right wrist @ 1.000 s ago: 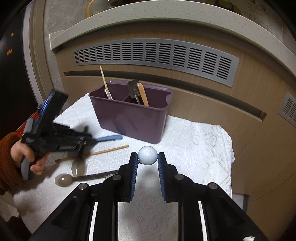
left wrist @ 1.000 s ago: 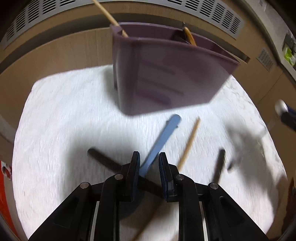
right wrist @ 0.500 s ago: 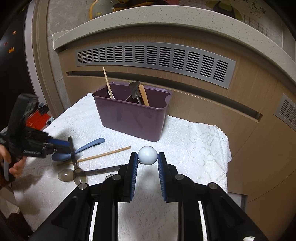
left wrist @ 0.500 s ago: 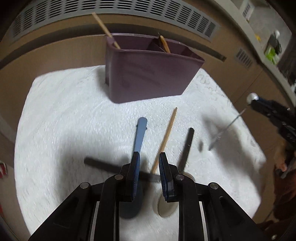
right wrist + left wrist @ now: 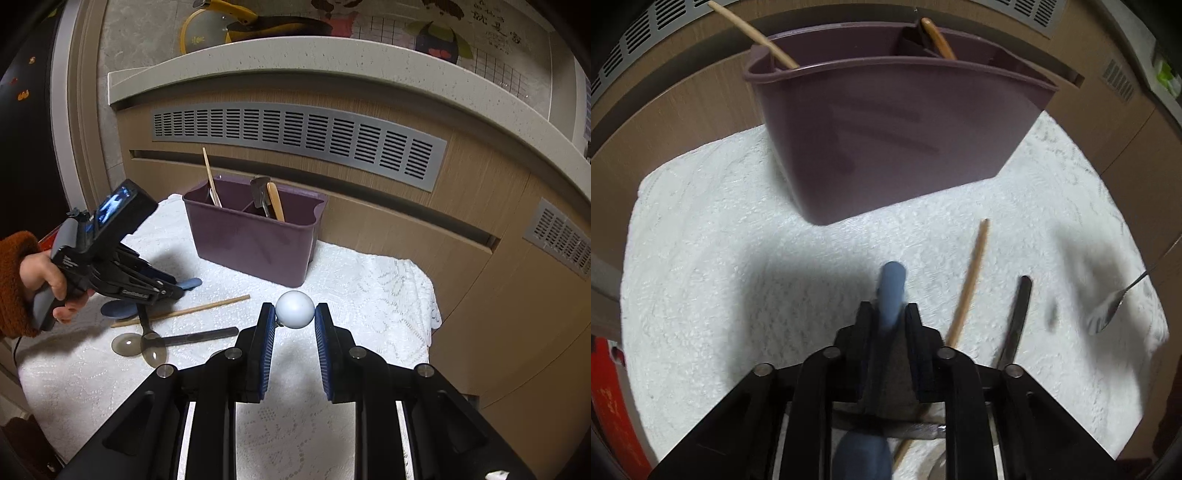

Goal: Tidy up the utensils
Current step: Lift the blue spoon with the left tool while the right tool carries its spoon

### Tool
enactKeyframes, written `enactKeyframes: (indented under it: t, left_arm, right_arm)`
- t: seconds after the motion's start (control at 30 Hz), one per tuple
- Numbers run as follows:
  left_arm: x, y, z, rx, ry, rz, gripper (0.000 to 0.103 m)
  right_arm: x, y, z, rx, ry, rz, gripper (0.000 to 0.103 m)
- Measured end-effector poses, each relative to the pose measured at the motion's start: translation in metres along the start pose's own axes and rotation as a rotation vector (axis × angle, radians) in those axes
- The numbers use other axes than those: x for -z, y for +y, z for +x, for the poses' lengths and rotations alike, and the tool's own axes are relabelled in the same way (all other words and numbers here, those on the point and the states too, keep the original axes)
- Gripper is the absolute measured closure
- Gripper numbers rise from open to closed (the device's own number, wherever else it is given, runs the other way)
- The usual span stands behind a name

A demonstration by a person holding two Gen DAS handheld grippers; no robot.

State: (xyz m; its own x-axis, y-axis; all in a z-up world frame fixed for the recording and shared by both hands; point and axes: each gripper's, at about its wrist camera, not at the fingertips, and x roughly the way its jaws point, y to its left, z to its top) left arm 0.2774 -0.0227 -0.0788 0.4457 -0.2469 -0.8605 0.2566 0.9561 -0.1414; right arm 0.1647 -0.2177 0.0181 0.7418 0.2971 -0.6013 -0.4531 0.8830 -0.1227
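A home kitchen, to judge by the speckled stone countertop (image 5: pixel 332 55) over wood-grain cabinet fronts (image 5: pixel 461 206) with grey vent grilles (image 5: pixel 295 136), a yellow-rimmed pan lid (image 5: pixel 207 26) above, and a purple utensil caddy (image 5: pixel 255 236) on white lace cloth (image 5: pixel 369 280).

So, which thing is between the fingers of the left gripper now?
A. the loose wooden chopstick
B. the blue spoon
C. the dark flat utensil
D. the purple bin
B: in the left wrist view the left gripper is closing around the blue spoon, while the wooden chopstick lies beside it on the white cloth.
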Motion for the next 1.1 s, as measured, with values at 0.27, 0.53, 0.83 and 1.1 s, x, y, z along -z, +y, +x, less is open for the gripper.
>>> enactKeyframes:
  t: [0.27, 0.53, 0.83, 1.1]
  left_arm:
    - [0.027, -0.004, -0.08, 0.077, -0.294, -0.069, 0.091]
    - [0.032, -0.007, -0.129, 0.04, -0.465, -0.067, 0.098]
    - [0.012, -0.007, -0.193, 0.095, -0.6, -0.065, 0.098]
    - [-0.055, -0.015, -0.267, 0.042, -0.739, 0.031, 0.098]
  right_arm:
    - [-0.012, 0.006, -0.01, 0.052, -0.034, -0.062, 0.082]
    - [-0.022, 0.009, -0.01, 0.041, -0.04, -0.039, 0.082]
    - [-0.047, 0.011, -0.021, 0.066, -0.094, -0.044, 0.082]
    - [-0.139, 0.002, -0.064, 0.204, -0.266, -0.111, 0.082]
